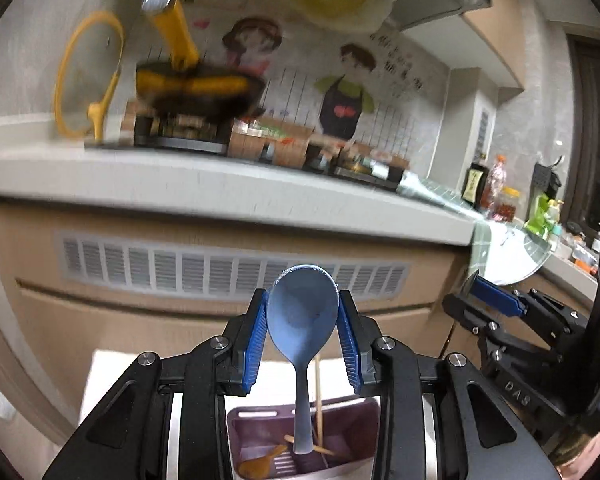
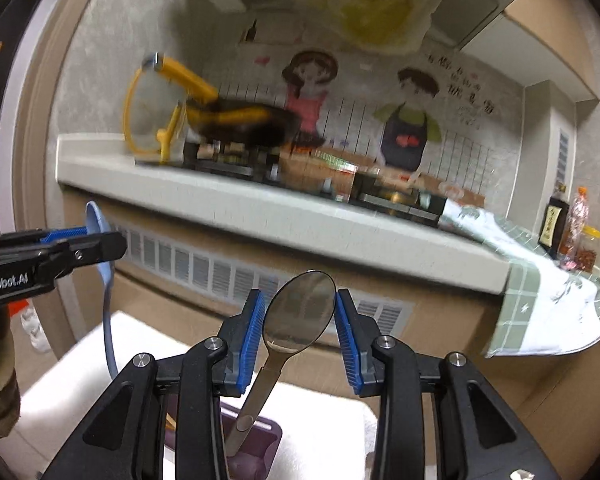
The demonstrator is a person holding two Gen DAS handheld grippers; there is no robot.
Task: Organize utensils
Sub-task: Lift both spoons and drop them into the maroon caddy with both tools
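My left gripper is shut on the bowl of a blue plastic spoon, whose handle hangs down into a purple utensil holder below. The holder also contains a wooden spoon and chopsticks. My right gripper is shut on the bowl of a metal spoon, its handle reaching down to the purple holder. The left gripper with the blue spoon shows at the left of the right wrist view. The right gripper's fingers show at the right of the left wrist view.
The holder stands on a white cloth in front of a kitchen counter. On the counter are a stove with a yellow-handled pan, a glass lid, a checked cloth and bottles.
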